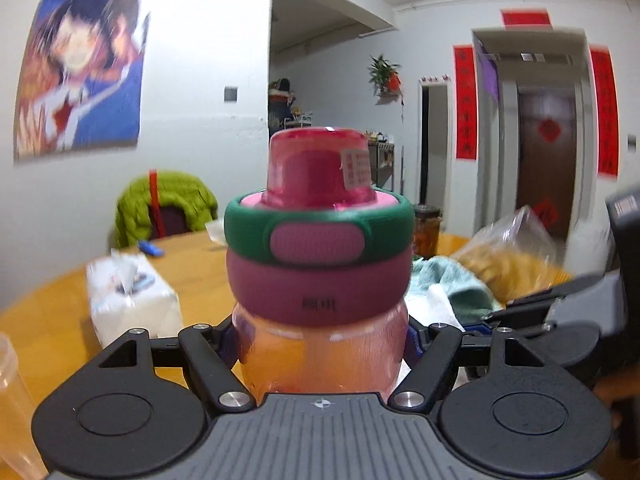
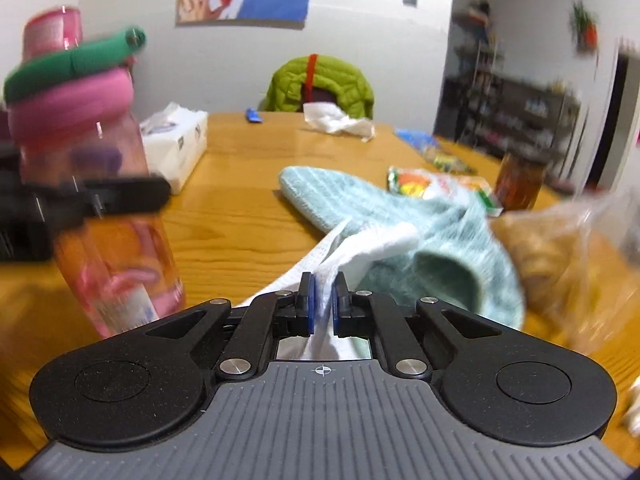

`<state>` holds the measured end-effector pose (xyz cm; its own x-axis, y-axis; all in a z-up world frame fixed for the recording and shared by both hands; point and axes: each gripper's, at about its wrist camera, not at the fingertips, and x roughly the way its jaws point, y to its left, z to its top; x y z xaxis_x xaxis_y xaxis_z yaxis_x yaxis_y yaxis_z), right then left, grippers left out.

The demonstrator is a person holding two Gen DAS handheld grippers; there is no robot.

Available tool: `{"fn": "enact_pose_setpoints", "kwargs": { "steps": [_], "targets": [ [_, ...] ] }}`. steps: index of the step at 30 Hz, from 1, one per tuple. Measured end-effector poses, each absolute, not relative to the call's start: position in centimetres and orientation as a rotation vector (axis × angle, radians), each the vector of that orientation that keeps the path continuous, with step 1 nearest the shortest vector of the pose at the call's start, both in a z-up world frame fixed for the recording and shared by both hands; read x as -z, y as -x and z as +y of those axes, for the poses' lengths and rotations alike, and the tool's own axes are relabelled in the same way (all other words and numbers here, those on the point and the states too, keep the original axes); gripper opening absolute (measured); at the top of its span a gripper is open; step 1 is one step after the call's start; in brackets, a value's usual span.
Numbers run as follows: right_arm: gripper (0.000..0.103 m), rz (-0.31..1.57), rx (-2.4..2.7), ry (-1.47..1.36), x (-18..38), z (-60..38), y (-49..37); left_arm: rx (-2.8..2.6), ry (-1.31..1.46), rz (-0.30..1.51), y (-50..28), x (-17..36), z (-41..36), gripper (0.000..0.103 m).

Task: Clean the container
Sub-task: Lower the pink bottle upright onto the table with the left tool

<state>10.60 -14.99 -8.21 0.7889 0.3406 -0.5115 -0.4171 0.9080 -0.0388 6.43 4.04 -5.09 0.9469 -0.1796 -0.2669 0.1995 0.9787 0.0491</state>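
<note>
Pink translucent plastic water bottle with a green-and-pink lid (image 1: 320, 264) standing upright, long axis vertical, base apparently on or just above the round wooden bench (image 2: 240, 216); contact with the wood hard to confirm through the blur. Bottle sits to the left of the right gripper (image 2: 323, 300) and near it, with the teal knitted cloth (image 2: 400, 224) lying on the bench straight ahead and to the right.

Left gripper (image 1: 320, 344) clenched around the bottle's body just below the pink collar, fingers spread wide to either side of the barrel and pressing on it; seen from the right wrist view as a dark bar across the bottle's middle.

Right gripper nearly closed, blue pads pinching a white paper tissue (image 2: 360, 252), the free end trailing forward over the teal cloth.

Judged from this: wiping not yet begun, tissue not touching the bottle. Next move probably a swing of the tissue leftward onto the bottle's side, held steady by the left.

White tissue pack (image 2: 176, 148) behind the bottle.
</note>
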Motion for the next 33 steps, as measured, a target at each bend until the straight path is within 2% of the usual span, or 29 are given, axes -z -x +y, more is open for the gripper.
{"fn": "enact_pose_setpoints", "kwargs": {
  "steps": [4,10,12,15,20,22,25,27,29,33],
  "targets": [
    [0.009,0.558,-0.364,0.198,9.0,-14.7,-10.5,0.18,-0.046,0.284,-6.4,5.1,4.3,0.072],
    [0.015,0.595,-0.333,0.228,10.0,-14.1,-11.7,0.183,-0.042,0.331,-6.2,5.7,4.6,0.072],
    [0.03,0.588,-0.321,0.221,9.9,-14.2,-11.7,0.195,-0.02,0.343,-6.2,5.9,5.1,0.072],
    [0.045,0.563,-0.321,0.178,9.4,-14.6,-11.7,0.211,0.018,0.354,-6.1,5.6,5.4,0.074],
    [0.059,0.511,-0.357,0.051,8.2,-15.9,-11.3,0.219,0.022,0.358,-5.9,5.3,5.3,0.079],
    [0.064,0.48,-0.362,0.015,7.9,-16.3,-11.2,0.221,0.018,0.361,-5.8,5.3,5.2,0.085],
    [0.075,0.417,-0.353,-0.031,7.3,-16.8,-10.7,0.217,0.019,0.37,-5.8,5.3,5.2,0.086],
    [0.083,0.366,-0.346,-0.06,6.9,-17.2,-10.3,0.203,0.023,0.378,-5.8,5.1,5.3,0.091],
    [0.083,0.322,-0.343,-0.088,6.5,-17.6,-9.9,0.187,0.027,0.397,-5.8,5.0,5.4,0.097],
    [0.09,0.31,-0.348,-0.135,6.1,-18.0,-9.9,0.151,0.051,0.45,-5.5,4.6,5.7,0.099]
  ]
}}
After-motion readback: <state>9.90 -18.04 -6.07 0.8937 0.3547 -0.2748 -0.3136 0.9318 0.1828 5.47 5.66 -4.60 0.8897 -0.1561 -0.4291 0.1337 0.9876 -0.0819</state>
